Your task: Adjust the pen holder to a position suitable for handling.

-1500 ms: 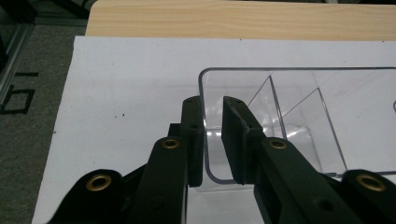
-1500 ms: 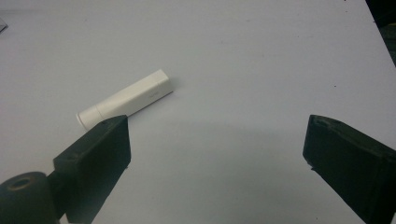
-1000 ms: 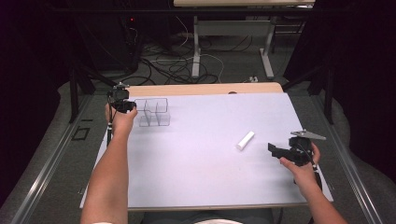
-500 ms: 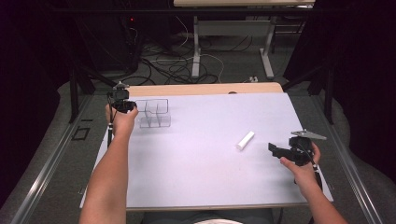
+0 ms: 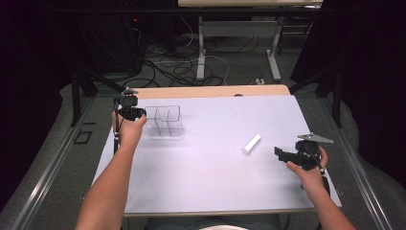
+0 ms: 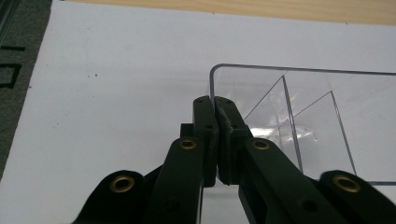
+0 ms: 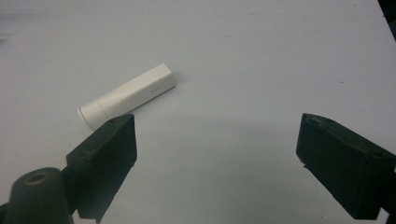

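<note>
A clear plastic box with inner dividers (image 5: 165, 120) stands at the table's far left. My left gripper (image 5: 141, 113) is shut on its left wall; in the left gripper view the jaws pinch the clear box's (image 6: 299, 126) rim, left gripper (image 6: 215, 112) tips pressed together on it. A white cylindrical tube (image 5: 252, 143) lies on the white table toward the right. My right gripper (image 5: 279, 152) stands open just right of it, above the table. In the right gripper view the tube (image 7: 128, 95) lies ahead and left of the wide-apart jaws of the right gripper (image 7: 215, 140).
The white table top (image 5: 210, 177) has a wooden strip (image 5: 210, 91) along its far edge. Cables and table legs lie on the floor beyond. Dark floor rails run along both sides.
The left gripper and the clear box have shifted very slightly. The right gripper and the tube stay where they were.
</note>
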